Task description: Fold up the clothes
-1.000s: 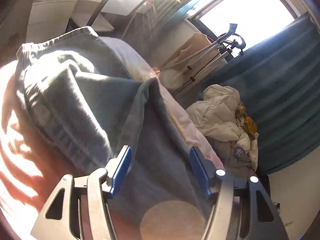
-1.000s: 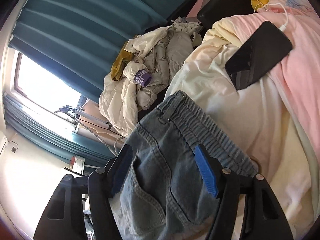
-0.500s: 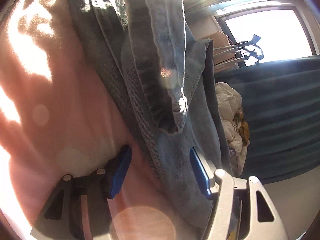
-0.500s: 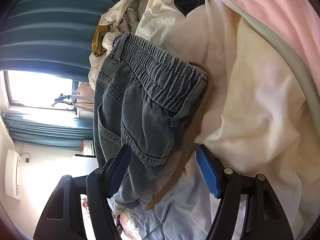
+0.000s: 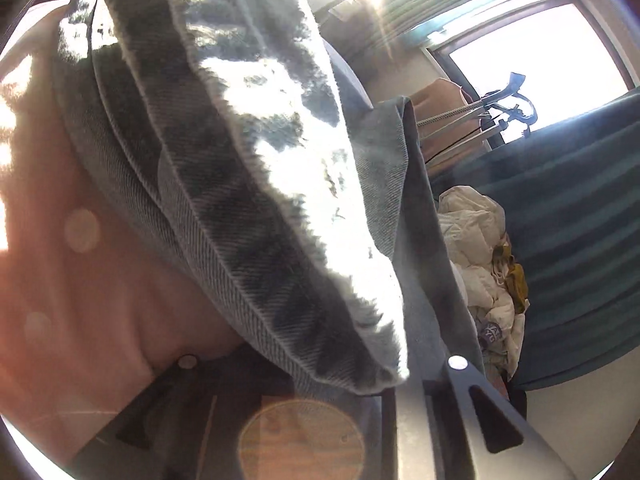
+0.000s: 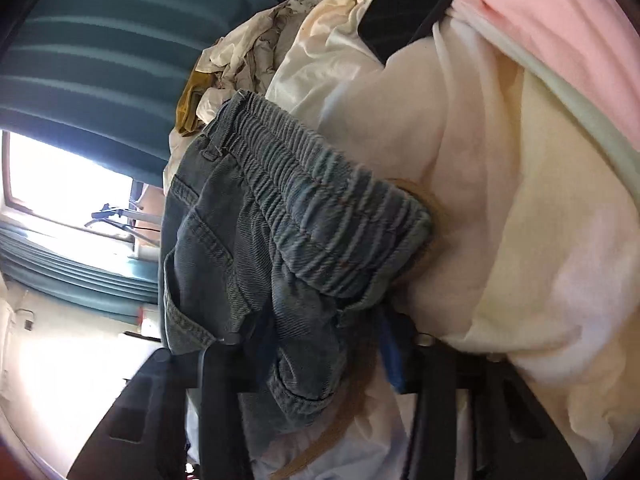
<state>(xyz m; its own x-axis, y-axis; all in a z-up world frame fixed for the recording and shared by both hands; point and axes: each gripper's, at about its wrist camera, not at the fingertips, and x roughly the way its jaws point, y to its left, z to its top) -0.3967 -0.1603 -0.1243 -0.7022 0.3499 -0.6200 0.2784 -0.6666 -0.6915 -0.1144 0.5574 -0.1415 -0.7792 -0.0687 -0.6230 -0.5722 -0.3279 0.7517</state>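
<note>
Blue denim jeans [image 5: 256,208] lie folded on the pink bed cover [image 5: 80,280]. In the left wrist view a thick sunlit fold of denim fills the frame and covers my left gripper [image 5: 320,380]; the blue pads are hidden, so its state does not show. In the right wrist view the elastic waistband of the jeans [image 6: 320,208] lies bunched between the fingers of my right gripper [image 6: 324,348]. One blue pad [image 6: 390,356] shows to the right of the denim, apart from it; the jaws stand wide.
A heap of cream clothes [image 5: 476,240] lies by the teal curtain [image 5: 568,220]; it also shows in the right wrist view [image 6: 248,52]. A bright window with a stand [image 5: 516,92] is beyond. A cream duvet [image 6: 500,200] and a pink blanket [image 6: 560,32] lie right of the jeans.
Both grippers have pushed in closer to the jeans. The denim fold now covers the left pads, which showed apart half a second ago. The waistband now sits between the right fingers.
</note>
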